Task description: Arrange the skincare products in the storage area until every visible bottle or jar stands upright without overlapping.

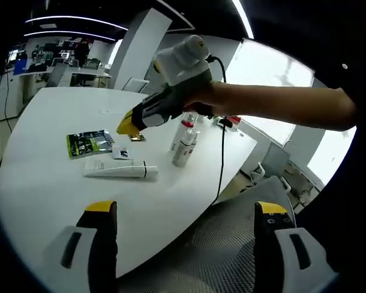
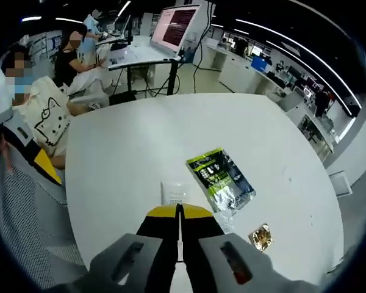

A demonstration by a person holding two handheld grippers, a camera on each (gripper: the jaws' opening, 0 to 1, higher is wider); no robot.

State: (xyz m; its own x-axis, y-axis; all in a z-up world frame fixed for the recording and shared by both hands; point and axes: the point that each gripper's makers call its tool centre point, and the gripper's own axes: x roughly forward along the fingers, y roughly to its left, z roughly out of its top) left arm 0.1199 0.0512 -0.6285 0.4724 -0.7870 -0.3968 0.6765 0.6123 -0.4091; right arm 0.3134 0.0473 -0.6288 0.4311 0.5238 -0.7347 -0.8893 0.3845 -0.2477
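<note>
On the white table (image 1: 43, 116), a white tube (image 1: 119, 170) lies on its side. Two white bottles (image 1: 184, 141) stand upright close together behind it. A green sachet (image 1: 88, 143) (image 2: 219, 180), a small white sachet (image 1: 121, 152) (image 2: 174, 192) and a gold packet (image 1: 138, 138) (image 2: 260, 236) lie flat. My left gripper (image 1: 186, 209) is open at the table's near edge, holding nothing. My right gripper (image 2: 179, 213) (image 1: 127, 126) is shut, hovering above the white sachet and gold packet.
A black cable (image 1: 222, 152) hangs from the right gripper over the table edge. A mesh chair (image 1: 226, 244) (image 2: 24, 213) sits beside the table. People, a cat-print tote bag (image 2: 49, 116) and a monitor (image 2: 180, 24) are beyond the far edge.
</note>
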